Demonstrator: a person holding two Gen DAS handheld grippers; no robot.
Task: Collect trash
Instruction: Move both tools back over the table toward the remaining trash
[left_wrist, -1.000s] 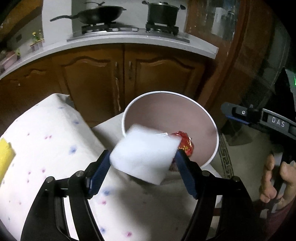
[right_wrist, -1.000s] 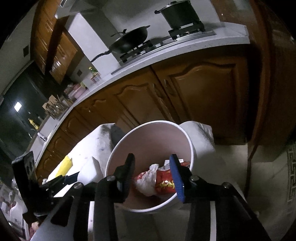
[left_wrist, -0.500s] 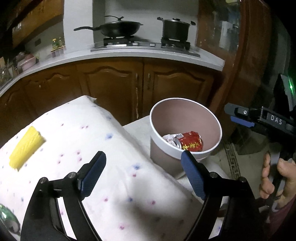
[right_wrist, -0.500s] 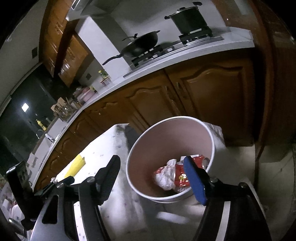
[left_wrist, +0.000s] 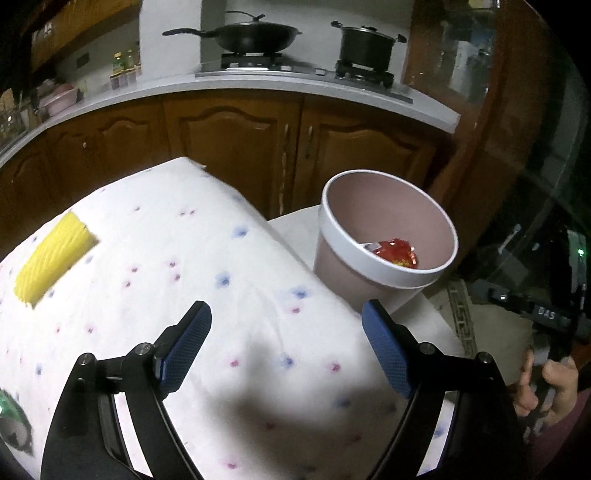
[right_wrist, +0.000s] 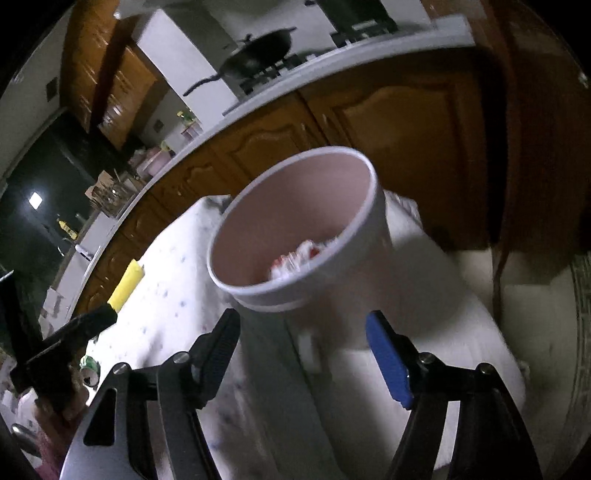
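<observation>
Hovering open: left hand-held gripper (left_wrist: 286, 345) over tablecloth (left_wrist: 155, 258), empty.

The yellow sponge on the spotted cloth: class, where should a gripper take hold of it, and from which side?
Probably across the narrow width of the yellow sponge, jaws on its two long edges, coming from above. It lies flat on the spotted cloth with clear space around it, and it looks narrower than the left gripper opens.

You saw a pink bin (left_wrist: 386, 236) with a white rim; beside it, the desk's white cloth (left_wrist: 207, 280) was dotted blue and pink, bearing a yellow sponge (left_wrist: 55, 260).
</observation>
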